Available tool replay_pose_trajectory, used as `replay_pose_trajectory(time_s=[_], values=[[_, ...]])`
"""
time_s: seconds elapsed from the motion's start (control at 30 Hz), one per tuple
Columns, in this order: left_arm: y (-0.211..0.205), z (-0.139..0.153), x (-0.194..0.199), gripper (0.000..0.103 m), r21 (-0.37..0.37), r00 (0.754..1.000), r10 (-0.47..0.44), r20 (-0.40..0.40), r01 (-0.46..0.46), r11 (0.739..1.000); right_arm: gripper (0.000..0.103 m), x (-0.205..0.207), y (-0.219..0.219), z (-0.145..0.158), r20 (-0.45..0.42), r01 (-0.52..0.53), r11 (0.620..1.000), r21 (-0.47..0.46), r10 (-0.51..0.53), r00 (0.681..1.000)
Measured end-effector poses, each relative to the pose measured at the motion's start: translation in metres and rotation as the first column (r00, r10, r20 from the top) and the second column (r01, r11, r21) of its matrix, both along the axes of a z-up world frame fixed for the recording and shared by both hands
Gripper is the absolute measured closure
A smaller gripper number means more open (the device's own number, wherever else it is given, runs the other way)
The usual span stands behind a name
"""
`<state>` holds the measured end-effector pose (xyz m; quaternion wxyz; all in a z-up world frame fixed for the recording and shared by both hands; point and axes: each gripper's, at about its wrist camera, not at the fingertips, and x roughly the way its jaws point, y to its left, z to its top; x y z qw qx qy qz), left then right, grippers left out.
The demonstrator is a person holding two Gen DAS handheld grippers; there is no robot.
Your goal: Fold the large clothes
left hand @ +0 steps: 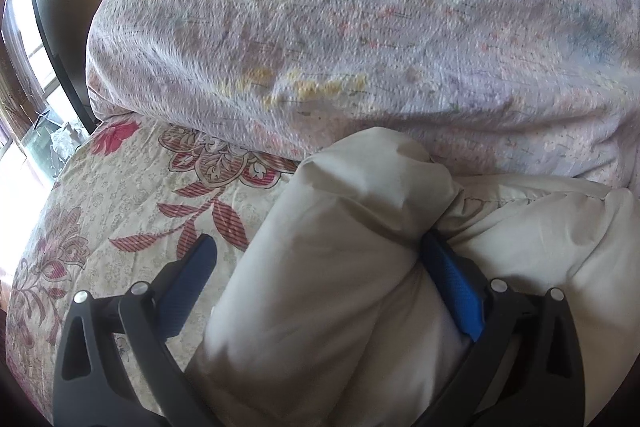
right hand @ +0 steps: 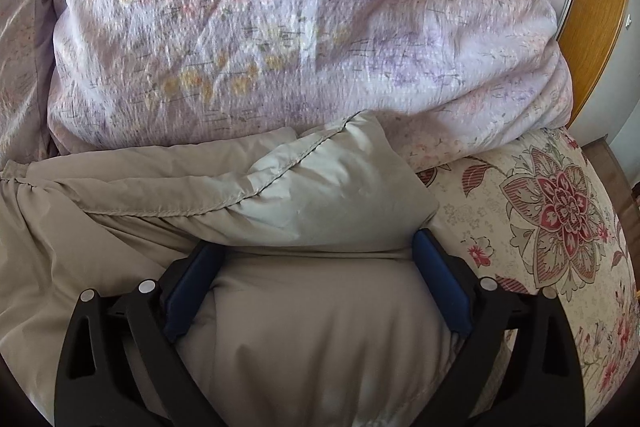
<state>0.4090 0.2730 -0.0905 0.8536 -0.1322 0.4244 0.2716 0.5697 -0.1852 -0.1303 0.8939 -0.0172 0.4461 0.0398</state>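
Observation:
A puffy beige padded garment (left hand: 336,251) lies on the bed; it also fills the lower right wrist view (right hand: 312,195). My left gripper (left hand: 320,247) stands wide open, its blue-padded fingers (left hand: 452,283) either side of a thick rolled edge of the garment; the right finger touches the fabric, the left one stands clear over the sheet. My right gripper (right hand: 320,247) is wide open too, with a bulging fold of the garment between its fingers (right hand: 440,279). A stitched seam (right hand: 288,163) runs across the fold ahead.
A big pale lilac flowered duvet (left hand: 340,27) is heaped just behind the garment, also in the right wrist view (right hand: 300,19). A cream bedsheet with red flowers (left hand: 120,203) (right hand: 540,211) covers the bed. A window (left hand: 28,75) stands left, a wooden wardrobe (right hand: 600,11) right.

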Motion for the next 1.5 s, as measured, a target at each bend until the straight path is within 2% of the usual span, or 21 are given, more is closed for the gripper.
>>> replay_pose_trajectory(time_s=[0.13, 0.2, 0.33, 0.4, 0.5, 0.53, 0.63, 0.73, 0.83, 0.87, 0.93, 1.0, 1.07, 1.2, 1.33, 1.43, 1.5], values=[[-0.002, 0.001, 0.002, 0.002, 0.034, 1.0, 0.009, 0.001, -0.009, 0.999, 0.006, 0.0, -0.002, 0.002, 0.02, 0.005, 1.0, 0.002, -0.005, 1.0], [-0.013, 0.01, -0.002, 0.002, 0.077, 1.0, 0.022, 0.01, -0.023, 0.997, 0.006, -0.006, -0.011, 0.008, 0.033, 0.009, 1.0, 0.014, -0.009, 0.999], [-0.029, 0.033, -0.029, 0.002, 0.149, 0.996, -0.031, 0.088, 0.017, 0.989, 0.007, -0.042, -0.029, 0.025, 0.077, -0.006, 0.998, 0.064, 0.001, 0.997], [-0.033, 0.038, -0.041, 0.002, 0.149, 0.992, -0.05, 0.114, 0.033, 0.988, 0.007, -0.05, -0.039, 0.027, 0.091, 0.001, 0.997, 0.072, -0.008, 0.996], [-0.03, 0.03, -0.044, 0.002, 0.185, 0.995, -0.037, 0.089, 0.02, 0.983, 0.007, -0.047, -0.051, 0.019, 0.088, 0.022, 0.997, 0.074, -0.028, 0.996], [-0.029, 0.028, -0.047, 0.002, 0.171, 0.996, -0.027, 0.082, 0.013, 0.985, 0.006, -0.044, -0.054, 0.013, 0.078, 0.026, 0.997, 0.079, -0.032, 0.996], [-0.013, 0.019, -0.052, 0.002, 0.068, 0.994, 0.008, 0.105, -0.015, 0.998, 0.004, -0.036, -0.055, 0.001, 0.065, 0.033, 0.996, 0.08, -0.038, 0.997], [-0.007, 0.013, -0.049, 0.002, 0.04, 0.994, 0.018, 0.104, -0.022, 0.999, 0.002, -0.035, -0.056, -0.004, 0.032, 0.033, 0.995, 0.098, -0.037, 0.999], [-0.003, 0.008, -0.047, 0.002, 0.001, 0.993, 0.018, 0.114, -0.019, 1.0, 0.001, -0.029, -0.07, -0.01, -0.024, 0.035, 0.979, 0.203, -0.03, 0.999], [0.001, 0.007, -0.049, 0.002, -0.022, 0.992, 0.021, 0.124, -0.018, 1.0, 0.001, -0.03, -0.073, -0.01, -0.025, 0.036, 0.973, 0.228, -0.031, 0.999], [0.007, 0.005, -0.053, 0.002, -0.063, 0.988, 0.031, 0.149, -0.022, 0.998, 0.001, -0.03, -0.073, -0.009, -0.018, 0.038, 0.976, 0.212, -0.035, 0.999], [0.007, 0.009, -0.06, 0.002, -0.064, 0.986, 0.047, 0.162, -0.037, 0.997, 0.001, -0.035, -0.075, -0.005, -0.016, 0.042, 0.978, 0.202, -0.039, 0.999], [0.008, 0.015, -0.075, 0.003, -0.076, 0.981, 0.054, 0.187, -0.041, 0.996, 0.001, -0.056, -0.076, 0.008, -0.013, 0.053, 0.972, 0.229, -0.051, 0.999], [0.012, 0.029, -0.129, 0.003, -0.179, 0.962, 0.044, 0.271, 0.005, 0.984, 0.002, -0.1, -0.099, 0.029, -0.026, 0.07, 0.939, 0.337, -0.065, 0.998], [0.015, 0.038, -0.189, 0.003, -0.271, 0.942, 0.063, 0.329, 0.03, 0.962, 0.002, -0.151, -0.116, 0.046, -0.058, 0.114, 0.91, 0.399, -0.099, 0.993], [0.013, 0.041, -0.224, 0.003, -0.318, 0.933, 0.081, 0.35, 0.037, 0.947, 0.004, -0.178, -0.129, 0.041, -0.136, 0.184, 0.858, 0.48, -0.135, 0.981], [0.009, 0.04, -0.24, 0.003, -0.359, 0.933, 0.095, 0.346, 0.038, 0.933, 0.009, -0.185, -0.137, 0.034, -0.195, 0.223, 0.81, 0.542, -0.137, 0.971]])
